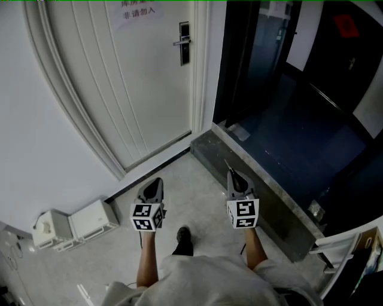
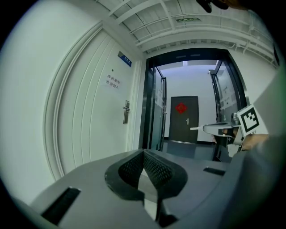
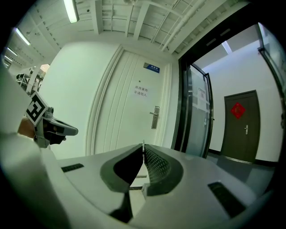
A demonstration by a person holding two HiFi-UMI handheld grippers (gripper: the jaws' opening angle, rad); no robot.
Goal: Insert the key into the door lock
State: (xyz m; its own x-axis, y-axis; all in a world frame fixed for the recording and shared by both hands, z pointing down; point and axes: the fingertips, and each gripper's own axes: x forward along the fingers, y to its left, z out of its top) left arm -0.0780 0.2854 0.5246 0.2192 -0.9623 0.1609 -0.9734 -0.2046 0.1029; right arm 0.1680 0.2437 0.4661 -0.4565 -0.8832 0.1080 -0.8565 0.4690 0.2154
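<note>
A white door [image 1: 119, 77] stands ahead on the left, with a dark lock plate and metal handle [image 1: 184, 43] at its right edge; the lock also shows in the left gripper view [image 2: 127, 112] and the right gripper view [image 3: 155, 117]. My right gripper [image 1: 232, 173] is shut on a thin metal key [image 3: 143, 144], whose tip pokes out past the jaws [image 1: 227, 163]. My left gripper [image 1: 157, 181] is shut with nothing in it, its pads meeting at the tip [image 2: 144, 153]. Both are held level over the floor, well short of the door.
A grey stone threshold [image 1: 257, 179] runs diagonally on the right before a dark open doorway [image 1: 287, 89]. White boxes [image 1: 72, 224] sit on the floor at lower left. A paper notice [image 1: 139, 11] hangs on the door. A dark door with a red ornament [image 2: 184, 118] lies beyond.
</note>
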